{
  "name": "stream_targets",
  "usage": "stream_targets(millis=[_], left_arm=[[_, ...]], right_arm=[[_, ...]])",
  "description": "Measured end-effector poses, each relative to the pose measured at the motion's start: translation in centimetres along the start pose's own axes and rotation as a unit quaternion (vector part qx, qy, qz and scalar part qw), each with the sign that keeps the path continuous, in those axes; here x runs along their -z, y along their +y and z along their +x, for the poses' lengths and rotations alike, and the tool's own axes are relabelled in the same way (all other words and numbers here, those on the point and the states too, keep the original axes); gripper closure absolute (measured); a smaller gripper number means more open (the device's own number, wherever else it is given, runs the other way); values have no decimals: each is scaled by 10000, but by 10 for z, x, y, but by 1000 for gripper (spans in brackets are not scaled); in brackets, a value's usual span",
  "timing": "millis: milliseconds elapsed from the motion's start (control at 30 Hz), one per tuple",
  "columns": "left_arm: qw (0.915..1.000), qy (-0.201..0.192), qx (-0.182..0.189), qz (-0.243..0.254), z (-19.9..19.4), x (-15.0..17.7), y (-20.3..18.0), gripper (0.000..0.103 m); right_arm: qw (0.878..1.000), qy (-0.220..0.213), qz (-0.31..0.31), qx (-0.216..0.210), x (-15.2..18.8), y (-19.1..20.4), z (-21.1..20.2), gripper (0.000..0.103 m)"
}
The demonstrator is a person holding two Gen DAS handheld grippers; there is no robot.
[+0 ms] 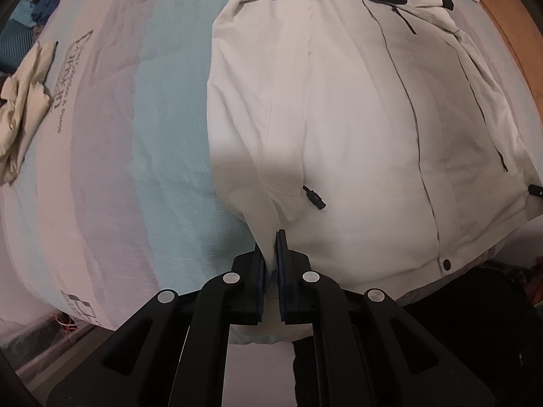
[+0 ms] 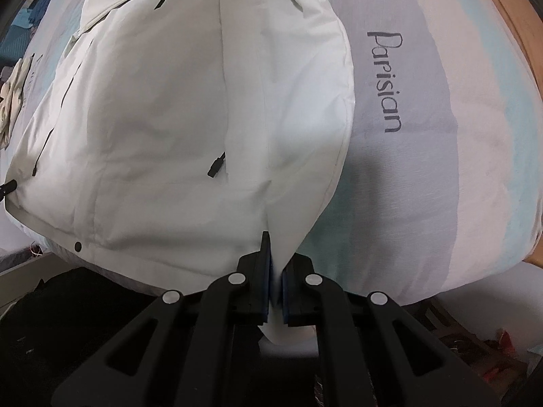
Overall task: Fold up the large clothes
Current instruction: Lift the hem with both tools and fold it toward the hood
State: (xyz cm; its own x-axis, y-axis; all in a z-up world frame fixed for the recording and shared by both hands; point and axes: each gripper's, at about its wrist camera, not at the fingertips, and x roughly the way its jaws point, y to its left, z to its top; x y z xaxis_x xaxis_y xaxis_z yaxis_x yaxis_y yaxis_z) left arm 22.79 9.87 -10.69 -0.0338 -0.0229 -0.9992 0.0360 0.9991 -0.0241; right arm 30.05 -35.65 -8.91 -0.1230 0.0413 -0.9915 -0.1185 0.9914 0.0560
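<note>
Looking along the left gripper (image 1: 271, 254), its fingers (image 1: 282, 264) are clamped on a pinch of the white jacket (image 1: 339, 101) at its near hem, by the left side edge. The jacket lies spread front-up on the bed (image 1: 118, 135), with a cream garment (image 1: 23, 101) crumpled well apart at the far left.

From the right wrist, the right gripper (image 2: 275, 264) likewise has its fingers (image 2: 265, 254) closed on the jacket's (image 2: 186, 101) near hem at the right corner, the cloth rising into them from the striped bed cover (image 2: 441, 135).
</note>
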Motion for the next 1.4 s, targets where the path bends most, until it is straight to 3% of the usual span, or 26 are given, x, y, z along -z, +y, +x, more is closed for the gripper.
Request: stream_targets(millis=[400,967,1133,1267,1400], left_arm=[[9996,-102,245,-18,-43,-31,11,98],[9987,-341,376,-11,-91,-108,35,100],[9984,-344,215,384,-87,-126,30,102],[9986,-76,358,372,-68,-128,32,102],[9977,-152,360,559,-70,-132,24,103]], right_arm=[[9992,64,179,-354,-13,-31,-17,99],[9931,-53,663,-961,-85,-57,-64,99],[9950,-124,493,-861,-104,-53,-70,99],[9949,-172,380,-916,-115,-45,-69,99],[9953,-275,245,-901,-129,-36,-72,99]])
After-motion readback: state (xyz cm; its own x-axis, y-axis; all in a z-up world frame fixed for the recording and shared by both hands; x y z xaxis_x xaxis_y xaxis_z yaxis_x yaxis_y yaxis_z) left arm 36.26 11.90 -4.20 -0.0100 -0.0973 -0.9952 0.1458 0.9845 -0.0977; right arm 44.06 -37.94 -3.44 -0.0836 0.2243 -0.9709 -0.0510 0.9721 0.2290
